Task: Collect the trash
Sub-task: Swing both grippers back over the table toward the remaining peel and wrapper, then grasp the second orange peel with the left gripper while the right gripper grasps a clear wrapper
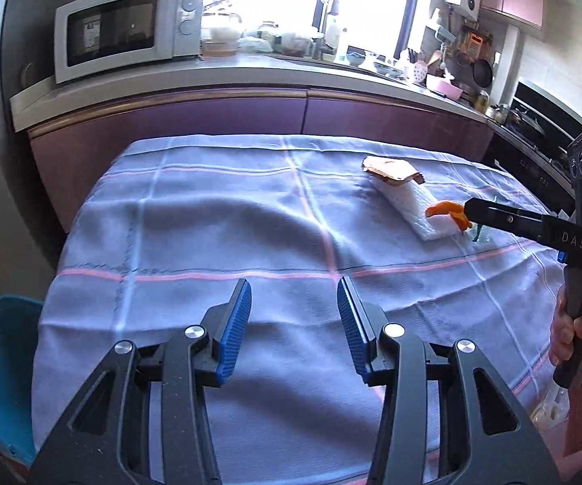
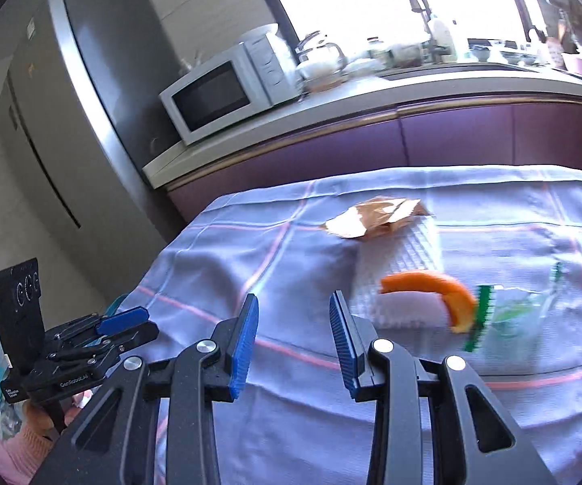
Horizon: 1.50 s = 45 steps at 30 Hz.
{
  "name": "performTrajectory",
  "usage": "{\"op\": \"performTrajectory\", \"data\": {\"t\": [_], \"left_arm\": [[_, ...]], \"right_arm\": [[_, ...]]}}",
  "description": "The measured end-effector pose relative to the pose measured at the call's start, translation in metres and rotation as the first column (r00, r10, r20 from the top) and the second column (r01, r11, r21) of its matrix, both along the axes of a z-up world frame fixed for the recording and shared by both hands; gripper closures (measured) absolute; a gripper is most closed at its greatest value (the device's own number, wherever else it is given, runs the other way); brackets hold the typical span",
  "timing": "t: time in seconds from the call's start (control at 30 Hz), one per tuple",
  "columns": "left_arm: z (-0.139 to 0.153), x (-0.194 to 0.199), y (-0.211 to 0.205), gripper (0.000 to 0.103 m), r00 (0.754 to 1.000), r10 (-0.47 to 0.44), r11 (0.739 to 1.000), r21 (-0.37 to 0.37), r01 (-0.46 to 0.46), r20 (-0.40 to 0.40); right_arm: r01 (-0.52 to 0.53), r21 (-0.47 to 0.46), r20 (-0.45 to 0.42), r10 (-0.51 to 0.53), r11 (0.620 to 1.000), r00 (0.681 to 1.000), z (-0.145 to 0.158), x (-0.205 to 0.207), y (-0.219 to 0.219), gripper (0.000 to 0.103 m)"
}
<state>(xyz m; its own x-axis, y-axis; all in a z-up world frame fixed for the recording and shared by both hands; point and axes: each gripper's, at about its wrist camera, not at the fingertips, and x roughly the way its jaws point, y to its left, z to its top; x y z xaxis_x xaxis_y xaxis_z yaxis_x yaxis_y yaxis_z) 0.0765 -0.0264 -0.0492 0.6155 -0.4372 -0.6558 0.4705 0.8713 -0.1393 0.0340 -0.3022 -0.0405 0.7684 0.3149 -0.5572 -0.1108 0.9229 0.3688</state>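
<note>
A white folded paper towel [image 1: 414, 212] [image 2: 402, 279] lies on the blue checked tablecloth [image 1: 230, 242] [image 2: 291, 424]. An orange peel [image 1: 448, 214] [image 2: 436, 291] rests on its near end. A brown crumpled wrapper [image 1: 392, 169] [image 2: 375, 218] lies at its far end. A clear plastic wrapper with green print [image 2: 509, 315] [image 1: 479, 234] lies right of the peel. My left gripper [image 1: 294, 315] is open and empty over the cloth's near part. My right gripper [image 2: 294, 331] is open and empty, just short of the towel; in the left wrist view [image 1: 473, 206] its tip is beside the peel.
A kitchen counter [image 1: 250, 68] with a microwave [image 1: 129, 28] [image 2: 226, 89], a sink and dishes runs behind the table. A fridge [image 2: 80, 121] stands at the left. A blue chair [image 1: 3, 372] is at the table's left edge. A stove [image 1: 533, 121] is at the right.
</note>
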Motion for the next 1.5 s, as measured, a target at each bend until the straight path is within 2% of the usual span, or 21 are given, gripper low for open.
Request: {"op": "performTrajectory", "data": {"t": [0.23, 0.33, 0.4, 0.47, 0.57, 0.77, 0.9, 1.03, 1.13, 1.2, 1.27, 1.37, 1.5], "left_arm": [[0.009, 0.011, -0.070, 0.059, 0.991, -0.135, 0.991, 0.015, 0.134, 0.023], [0.012, 0.016, -0.103, 0.059, 0.980, -0.195, 0.981, 0.020, 0.195, 0.027], [0.013, 0.020, -0.121, 0.059, 0.972, -0.232, 0.973, 0.020, 0.232, 0.029], [0.013, 0.026, -0.140, 0.059, 0.963, -0.268, 0.963, 0.015, 0.268, 0.019], [0.011, 0.034, -0.165, 0.059, 0.948, -0.318, 0.948, 0.011, 0.318, 0.000], [-0.003, 0.047, -0.210, 0.061, 0.931, -0.365, 0.928, 0.069, 0.366, -0.020], [-0.011, 0.057, -0.225, 0.061, 0.918, -0.395, 0.914, 0.081, 0.397, -0.048], [-0.020, 0.064, -0.232, 0.064, 0.914, -0.398, 0.910, 0.096, 0.404, -0.071], [-0.020, 0.064, -0.232, 0.069, 0.914, -0.400, 0.910, 0.093, 0.405, -0.068], [-0.020, 0.063, -0.232, 0.080, 0.915, -0.396, 0.910, 0.102, 0.402, -0.071], [-0.020, 0.061, -0.232, 0.084, 0.917, -0.393, 0.909, 0.118, 0.399, -0.069], [-0.019, 0.057, -0.230, 0.086, 0.913, -0.402, 0.905, 0.121, 0.407, -0.065], [-0.019, 0.052, -0.227, 0.088, 0.913, -0.403, 0.905, 0.123, 0.408, -0.065]], "right_arm": [[0.191, 0.030, 0.015, -0.191, 0.981, 0.981, -0.005, -0.015, -0.077, 0.068], [0.241, 0.039, 0.017, -0.242, 0.970, 0.970, -0.009, -0.017, -0.101, 0.060], [0.256, 0.045, 0.002, -0.256, 0.966, 0.967, -0.015, -0.016, -0.114, 0.058], [0.257, 0.072, -0.016, -0.257, 0.964, 0.966, -0.021, -0.014, -0.125, 0.052], [0.241, 0.105, -0.039, -0.238, 0.965, 0.970, -0.031, -0.010, -0.135, 0.051], [0.181, 0.139, -0.061, -0.174, 0.974, 0.983, -0.038, -0.001, -0.138, 0.048], [0.141, 0.151, -0.061, -0.133, 0.978, 0.989, -0.038, 0.002, -0.135, 0.047], [0.101, 0.154, -0.064, -0.092, 0.983, 0.994, -0.039, 0.005, -0.131, 0.047], [0.077, 0.143, -0.059, -0.069, 0.987, 0.996, -0.038, 0.005, -0.127, 0.051], [0.063, 0.133, -0.060, -0.056, 0.989, 0.997, -0.038, 0.006, -0.123, 0.058], [0.053, 0.115, -0.065, -0.046, 0.992, 0.997, -0.038, 0.006, -0.119, 0.070], [0.037, 0.102, -0.061, -0.031, 0.994, 0.998, -0.037, 0.005, -0.114, 0.082], [0.048, 0.105, -0.068, -0.041, 0.993, 0.997, -0.037, 0.003, -0.115, 0.082]]}}
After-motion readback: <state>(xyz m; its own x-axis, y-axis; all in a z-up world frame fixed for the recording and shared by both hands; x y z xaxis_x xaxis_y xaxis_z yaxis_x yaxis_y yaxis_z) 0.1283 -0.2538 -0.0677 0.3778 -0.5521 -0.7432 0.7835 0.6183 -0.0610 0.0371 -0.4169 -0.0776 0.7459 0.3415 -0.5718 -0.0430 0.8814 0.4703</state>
